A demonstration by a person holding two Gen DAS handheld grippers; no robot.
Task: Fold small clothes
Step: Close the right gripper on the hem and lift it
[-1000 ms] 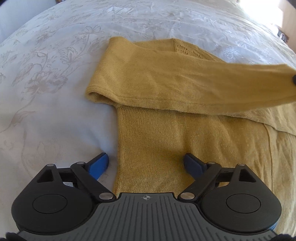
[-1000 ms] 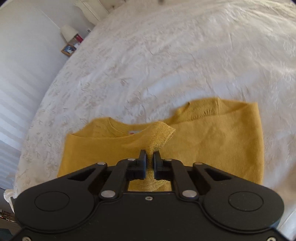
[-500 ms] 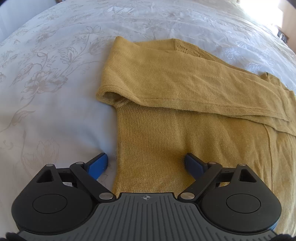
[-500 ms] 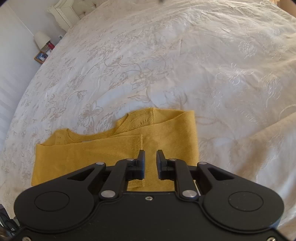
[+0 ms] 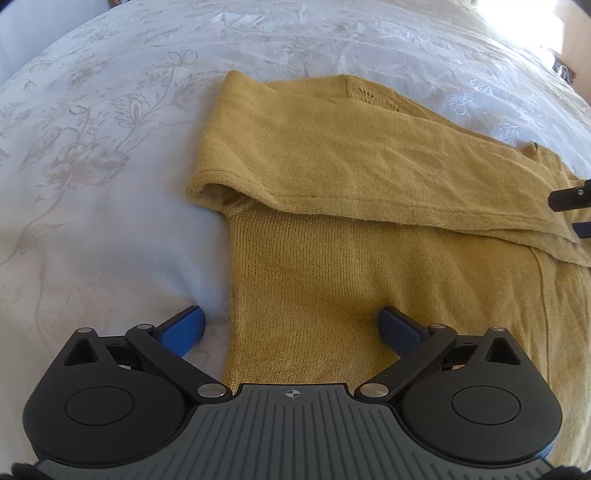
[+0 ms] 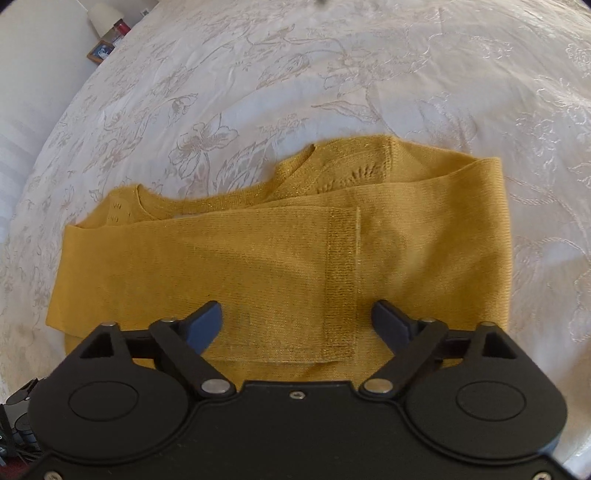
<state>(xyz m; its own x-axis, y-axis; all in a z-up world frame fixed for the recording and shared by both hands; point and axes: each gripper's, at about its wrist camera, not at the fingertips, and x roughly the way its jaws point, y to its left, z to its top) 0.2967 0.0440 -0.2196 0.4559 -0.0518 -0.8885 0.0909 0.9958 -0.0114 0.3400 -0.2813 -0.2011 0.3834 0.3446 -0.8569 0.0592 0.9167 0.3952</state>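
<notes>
A mustard-yellow knit sweater (image 5: 351,266) lies flat on the white bedspread (image 5: 92,184). Both sleeves are folded across its chest; the sleeve (image 5: 369,173) crosses from the left shoulder to the right. In the right wrist view the sweater (image 6: 258,266) shows its neckline at the top and a ribbed cuff (image 6: 341,288) lying in the middle. My left gripper (image 5: 291,328) is open and empty, low over the sweater's left side edge. My right gripper (image 6: 295,321) is open and empty, just above the cuff; its fingers (image 5: 570,197) show at the right edge of the left wrist view.
The white embroidered bedspread (image 6: 332,74) spreads around the sweater on all sides. A bedside table with a lamp (image 6: 105,14) and small items stands past the bed's far left corner. Bright light falls at the far right (image 5: 524,22).
My right gripper carried the sleeve cuff across the chest, laid it down and opened, letting it go. The sleeve now rests flat. My left gripper stayed open and still.
</notes>
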